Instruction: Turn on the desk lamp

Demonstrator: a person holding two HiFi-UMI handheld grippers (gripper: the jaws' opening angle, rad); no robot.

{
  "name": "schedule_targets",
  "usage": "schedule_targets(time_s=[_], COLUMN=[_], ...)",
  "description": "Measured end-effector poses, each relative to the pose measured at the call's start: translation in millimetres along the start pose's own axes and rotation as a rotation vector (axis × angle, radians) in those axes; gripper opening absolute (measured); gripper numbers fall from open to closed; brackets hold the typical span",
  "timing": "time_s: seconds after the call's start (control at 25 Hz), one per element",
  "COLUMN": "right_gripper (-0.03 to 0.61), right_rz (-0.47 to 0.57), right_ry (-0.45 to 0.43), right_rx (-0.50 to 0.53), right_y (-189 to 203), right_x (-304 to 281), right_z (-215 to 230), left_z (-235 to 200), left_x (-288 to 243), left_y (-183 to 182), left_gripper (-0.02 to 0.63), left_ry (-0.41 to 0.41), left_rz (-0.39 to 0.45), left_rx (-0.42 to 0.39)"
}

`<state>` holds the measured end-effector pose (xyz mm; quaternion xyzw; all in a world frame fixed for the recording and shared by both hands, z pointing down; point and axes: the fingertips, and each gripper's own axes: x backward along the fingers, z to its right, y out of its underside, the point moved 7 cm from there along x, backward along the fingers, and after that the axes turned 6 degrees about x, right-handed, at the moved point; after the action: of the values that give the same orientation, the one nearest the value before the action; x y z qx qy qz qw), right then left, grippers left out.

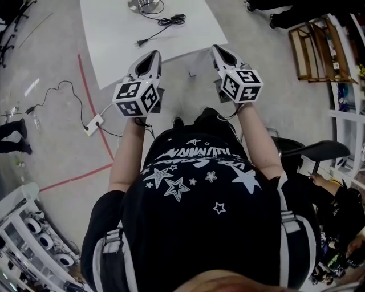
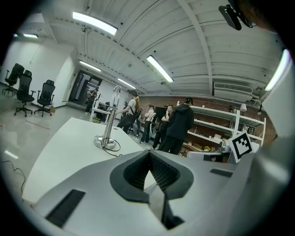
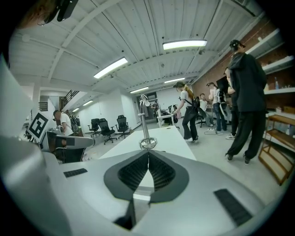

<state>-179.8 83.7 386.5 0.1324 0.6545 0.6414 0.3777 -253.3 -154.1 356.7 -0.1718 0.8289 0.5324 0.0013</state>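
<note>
Desk lamp (image 1: 145,5): base at top centre of the head view, on the white tabletop (image 1: 114,45); cord (image 1: 165,23) trailing beside it. Left tongs (image 1: 153,55), right tongs (image 1: 219,50): both clenched, empty, at the tabletop's near edge.

**Left gripper view: jaws closed, lamp ahead on the table**

Your left gripper (image 2: 150,154) has its jaws pressed together, the ribbed pads meeting at the tips. Beyond them the white table (image 2: 55,156) runs away to the left. The desk lamp (image 2: 109,124) stands upright on it, well apart from the jaws, with a dark cord (image 2: 115,148) looped at its round base. Office chairs (image 2: 27,94) stand at far left. A group of people (image 2: 177,126) stands behind the table, in front of shelves (image 2: 216,131). A marker cube (image 2: 242,144) shows at right.
</note>
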Motion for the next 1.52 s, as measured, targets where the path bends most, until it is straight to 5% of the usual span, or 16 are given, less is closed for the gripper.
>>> schedule_targets(time_s=[0.52,1.52], right_gripper=[0.005,0.005], right_rz=[-0.007,-0.032], right_ry=[-0.135,-0.365], right_rx=[0.019,0.022], right_y=[-12.1,-76.4], right_x=[-71.6,-192.3], right_z=[39.8,205.7], left_z=[-12.9,23.5], left_x=[-46.4,-200.9], left_y=[-5.1,-26.2], left_gripper=[0.009,0.009], left_ry=[-0.119,-0.364], left_rz=[0.033,0.068], left_rx=[0.011,0.035])
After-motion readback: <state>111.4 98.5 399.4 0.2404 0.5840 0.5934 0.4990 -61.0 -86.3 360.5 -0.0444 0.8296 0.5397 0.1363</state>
